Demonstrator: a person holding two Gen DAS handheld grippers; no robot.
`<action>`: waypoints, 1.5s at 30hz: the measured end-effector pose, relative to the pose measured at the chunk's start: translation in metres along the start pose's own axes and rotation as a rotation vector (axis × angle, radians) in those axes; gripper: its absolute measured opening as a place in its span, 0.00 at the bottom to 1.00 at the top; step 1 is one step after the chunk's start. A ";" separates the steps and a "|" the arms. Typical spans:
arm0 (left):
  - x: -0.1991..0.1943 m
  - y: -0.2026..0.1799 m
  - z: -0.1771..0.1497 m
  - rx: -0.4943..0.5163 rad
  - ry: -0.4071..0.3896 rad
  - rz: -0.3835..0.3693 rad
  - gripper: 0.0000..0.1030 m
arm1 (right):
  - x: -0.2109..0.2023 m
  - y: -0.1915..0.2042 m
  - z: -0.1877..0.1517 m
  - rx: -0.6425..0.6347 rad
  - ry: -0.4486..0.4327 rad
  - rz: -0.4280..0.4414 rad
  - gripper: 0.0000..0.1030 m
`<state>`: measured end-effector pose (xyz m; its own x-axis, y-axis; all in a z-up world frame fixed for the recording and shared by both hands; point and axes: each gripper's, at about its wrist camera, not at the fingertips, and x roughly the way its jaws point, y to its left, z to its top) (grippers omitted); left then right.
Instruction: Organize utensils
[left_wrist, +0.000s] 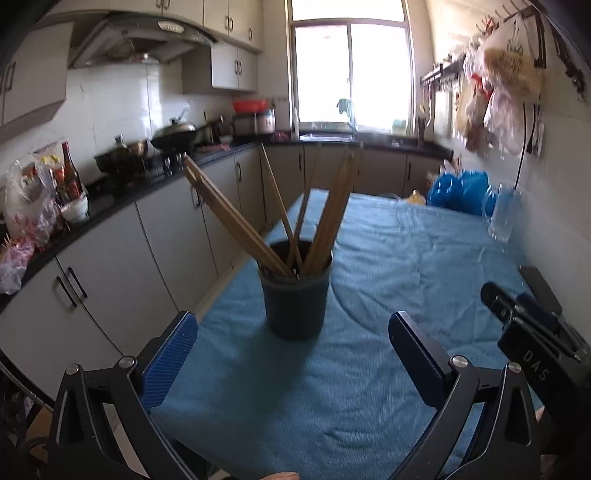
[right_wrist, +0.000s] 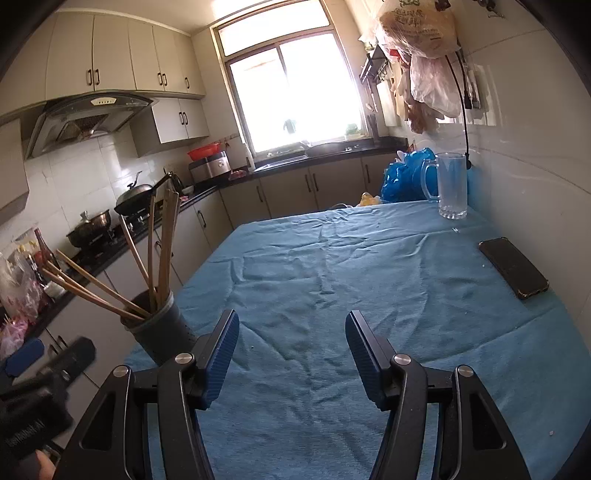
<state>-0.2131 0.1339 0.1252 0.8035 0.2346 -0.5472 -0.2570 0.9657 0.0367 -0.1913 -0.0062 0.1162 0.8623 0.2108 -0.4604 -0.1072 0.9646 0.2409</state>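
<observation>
chopsticks in holder, both grippers empty

dark grey round holder (left_wrist: 295, 302) stands upright on the blue cloth (left_wrist: 369, 295) covering the counter, close to the cloth's left edge. wooden chopsticks (left_wrist: 332, 210) stick out of the holder, fanned: a few lean hard left, one thin one tilts left of centre, a bunch leans right. light brown, plain, no markings seen. in the right wrist view the holder (right_wrist: 162, 328) shows small holes low on its wall and a paler rim band.

left gripper (left_wrist: 293, 334) sits just in front of the holder, fingers wide apart, nothing between them. right gripper (right_wrist: 291, 341) is to the right of the holder, fingers apart, over bare cloth.

writing: "das" on the right gripper body as seen from the left wrist view; other print too blurred to read.

black phone (right_wrist: 513, 267) lies far right of the holder, glass mug (right_wrist: 450, 186) beyond it by the wall.
</observation>
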 end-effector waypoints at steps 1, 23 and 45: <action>0.004 -0.001 -0.002 -0.001 0.016 0.003 1.00 | 0.001 0.001 -0.001 -0.004 0.002 -0.002 0.64; 0.026 0.010 -0.013 -0.014 0.089 0.006 1.00 | 0.009 0.025 -0.009 -0.088 0.002 -0.036 0.70; 0.033 0.011 -0.015 -0.013 0.131 -0.006 1.00 | 0.009 0.027 -0.010 -0.088 0.003 -0.039 0.71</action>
<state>-0.1968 0.1503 0.0948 0.7280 0.2113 -0.6522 -0.2598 0.9654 0.0228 -0.1910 0.0233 0.1101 0.8655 0.1728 -0.4702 -0.1166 0.9823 0.1464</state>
